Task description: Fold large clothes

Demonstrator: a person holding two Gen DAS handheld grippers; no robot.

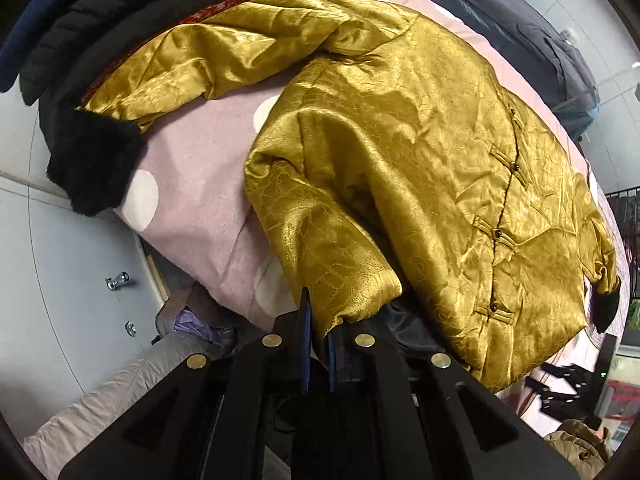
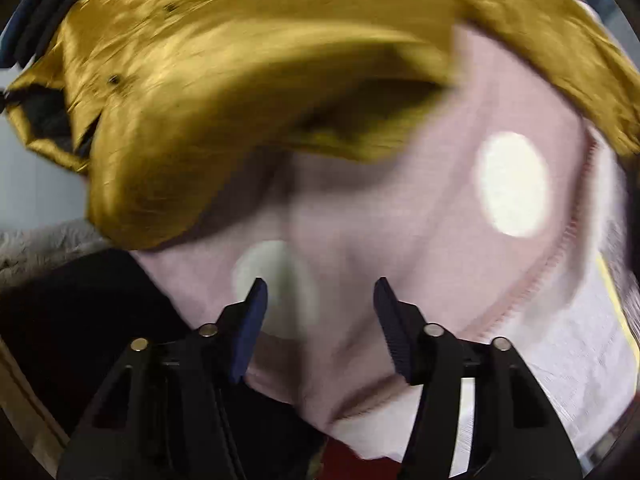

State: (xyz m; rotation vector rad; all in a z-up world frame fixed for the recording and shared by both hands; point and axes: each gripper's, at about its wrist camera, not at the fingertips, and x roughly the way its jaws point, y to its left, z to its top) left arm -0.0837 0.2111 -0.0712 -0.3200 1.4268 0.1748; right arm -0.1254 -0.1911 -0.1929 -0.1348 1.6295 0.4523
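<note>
A shiny gold padded jacket (image 1: 400, 152) with knot buttons and black fur cuffs (image 1: 92, 160) lies spread on a pink sheet with white dots (image 1: 200, 200). My left gripper (image 1: 318, 320) is shut on the jacket's hem corner and lifts it over the body. One sleeve stretches out to the left. In the blurred right wrist view the jacket (image 2: 220, 80) fills the top. My right gripper (image 2: 320, 292) is open and empty above the pink sheet (image 2: 400, 220), below the jacket's edge.
Dark clothes (image 1: 100, 12) are piled at the far left of the bed and a dark coat (image 1: 520, 28) lies at the far right. The grey floor (image 1: 60, 260) is beyond the bed's left edge. A white cloth (image 2: 560, 340) lies to the right.
</note>
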